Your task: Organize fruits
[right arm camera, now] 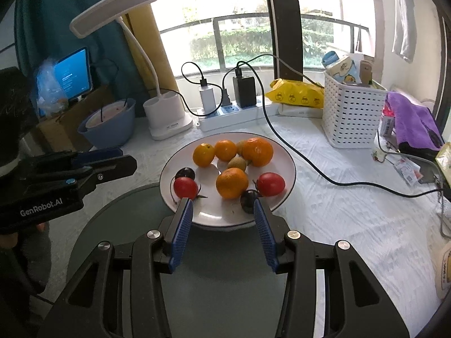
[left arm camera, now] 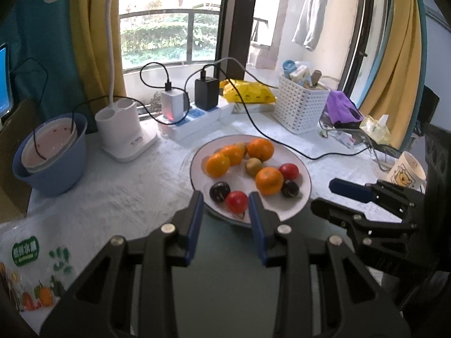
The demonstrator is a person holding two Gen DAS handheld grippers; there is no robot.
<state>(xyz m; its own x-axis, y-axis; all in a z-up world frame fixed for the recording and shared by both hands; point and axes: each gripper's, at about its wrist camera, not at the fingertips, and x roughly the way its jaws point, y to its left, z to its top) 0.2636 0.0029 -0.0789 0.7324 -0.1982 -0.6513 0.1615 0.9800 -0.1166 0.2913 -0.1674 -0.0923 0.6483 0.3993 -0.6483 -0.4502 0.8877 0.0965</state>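
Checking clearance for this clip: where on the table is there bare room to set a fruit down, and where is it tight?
Bare tablecloth lies between the blue bowl and the white plate, in front of the lamp base. More lies right of the plate, below the black cable. The dark round mat is bare. Crowded: the back row, with power strip, white basket and purple cloth.

We see daylight through a railed window (right arm camera: 253,39), yellow and teal curtains (left arm camera: 84,42) beside it, and a white-clothed table (right arm camera: 338,211) holding a desk lamp (right arm camera: 157,90).
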